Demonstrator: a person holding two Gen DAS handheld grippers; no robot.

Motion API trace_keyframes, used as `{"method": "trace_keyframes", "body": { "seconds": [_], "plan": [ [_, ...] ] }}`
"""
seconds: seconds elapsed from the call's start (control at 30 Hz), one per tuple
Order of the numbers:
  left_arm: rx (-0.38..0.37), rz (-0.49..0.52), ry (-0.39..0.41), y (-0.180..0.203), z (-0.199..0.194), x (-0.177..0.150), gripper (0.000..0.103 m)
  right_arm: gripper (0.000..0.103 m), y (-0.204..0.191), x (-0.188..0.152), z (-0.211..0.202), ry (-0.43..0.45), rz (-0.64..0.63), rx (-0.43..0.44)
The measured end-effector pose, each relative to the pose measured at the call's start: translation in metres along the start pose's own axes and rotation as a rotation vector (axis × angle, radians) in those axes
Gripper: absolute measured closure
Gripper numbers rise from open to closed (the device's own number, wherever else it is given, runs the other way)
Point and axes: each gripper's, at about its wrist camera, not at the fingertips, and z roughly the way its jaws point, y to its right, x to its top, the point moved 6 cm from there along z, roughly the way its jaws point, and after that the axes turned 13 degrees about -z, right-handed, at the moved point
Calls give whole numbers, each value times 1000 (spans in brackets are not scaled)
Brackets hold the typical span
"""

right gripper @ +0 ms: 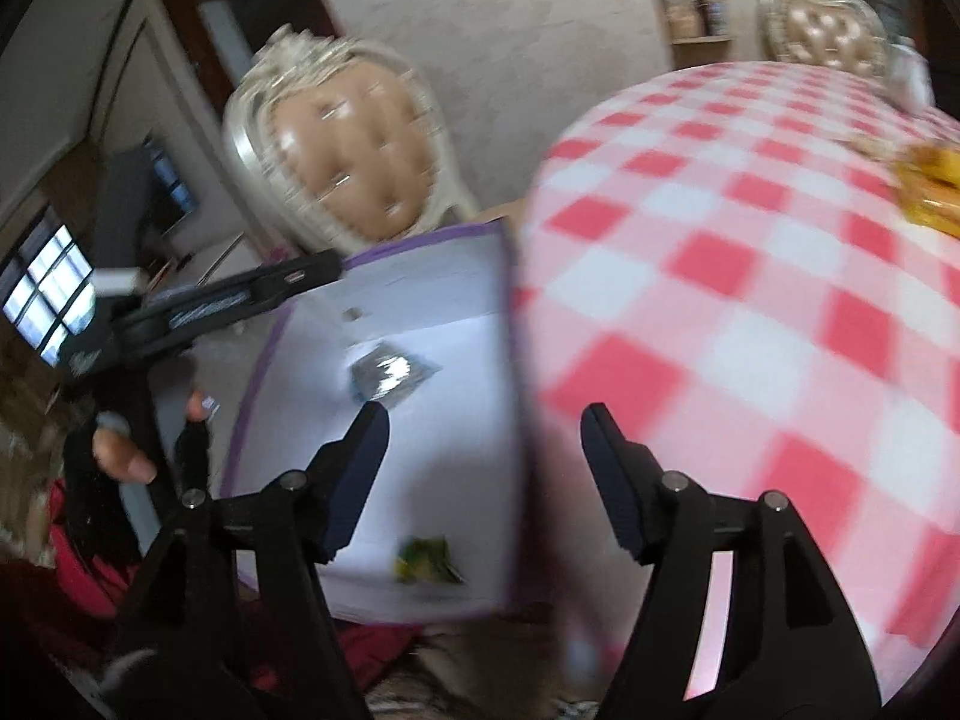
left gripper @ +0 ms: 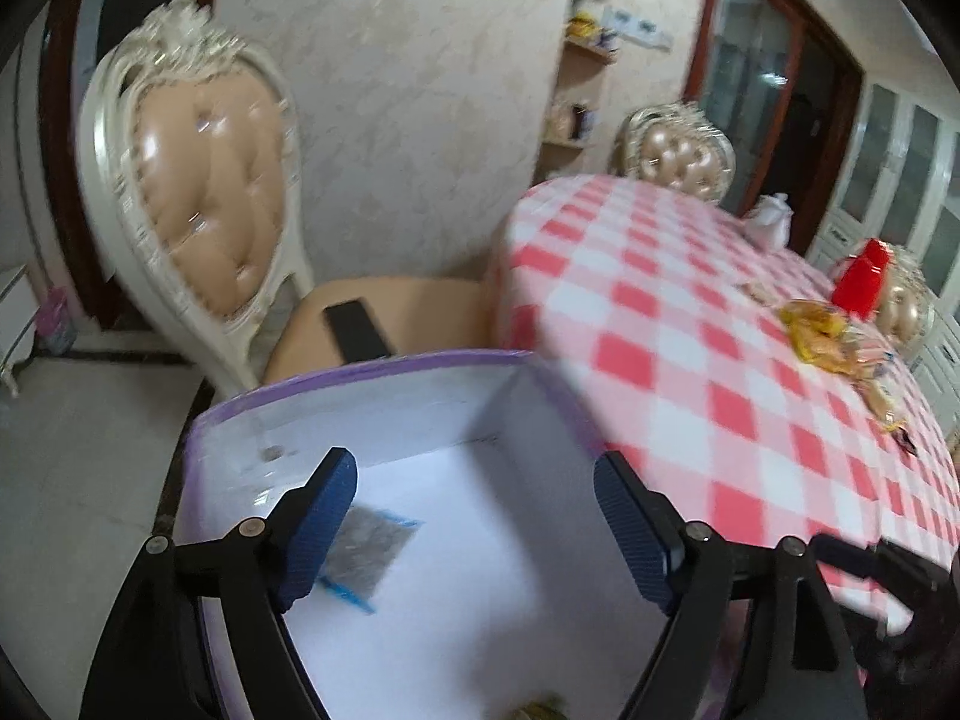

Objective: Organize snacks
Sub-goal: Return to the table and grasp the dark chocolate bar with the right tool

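- the left gripper [left gripper: 474,534] stands wide, its two blue pads well apart and nothing pressed between them; it hangs over the open white box [left gripper: 456,414].
- the white box has a purple rim and sits just beside the table's near left edge, its right wall against the hanging cloth; whether it rests on anything cannot be told.
- on the box's floor lies a silvery snack packet [left gripper: 366,552] with blue edges, toward the box's left side, partly behind the left gripper's left pad; it lies loose, touched by neither pad.
- a green and yellow snack packet [right gripper: 429,558] lies near the box's front right corner in the right wrist view; in the left wrist view only a sliver of it shows at the bottom edge.
- the right gripper [right gripper: 483,477] is also wide, holding nothing; its left pad is over the box's interior and its right pad over the red and white checked tablecloth [right gripper: 750,276], so the box's right wall runs between them.
- a pile of yellow snack packets [left gripper: 822,330] lies toward the table's far right edge, with a red cup [left gripper: 861,276] just behind it.
- the person's left hand [right gripper: 126,456], in a dark fingerless glove, grips the left tool's handle beside the box's left wall.
- a cream chair [left gripper: 198,180] with a tufted tan back stands beyond the box's far edge, a flat black object [left gripper: 357,330] on its seat.
- both views are blurred.
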Motion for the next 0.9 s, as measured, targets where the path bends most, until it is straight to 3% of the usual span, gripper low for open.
{"method": "trace_keyframes", "body": {
  "seconds": [0.13, 0.37, 0.6, 0.67, 0.77, 0.9],
  "plan": [
    [-116, 69, -40, 61, 2, -13, 17, 30, 58, -11, -37, 39, 73, -141],
    [-351, 177, -193, 219, 32, -45, 17, 25, 190, -45, -122, 72, 262, -403],
    [-488, 288, -324, 359, 86, -89, 17, 22, 319, -94, -186, -10, 359, -592],
    [-510, 311, -336, 391, 101, -97, 17, 22, 352, -107, -198, -33, 379, -630],
    [-538, 306, -350, 431, 121, -105, 17, 21, 398, -118, -216, -3, 422, -650],
    [-577, 253, -391, 468, 146, -107, 17, 18, 429, -115, -219, 9, 383, -621]
  ]
}}
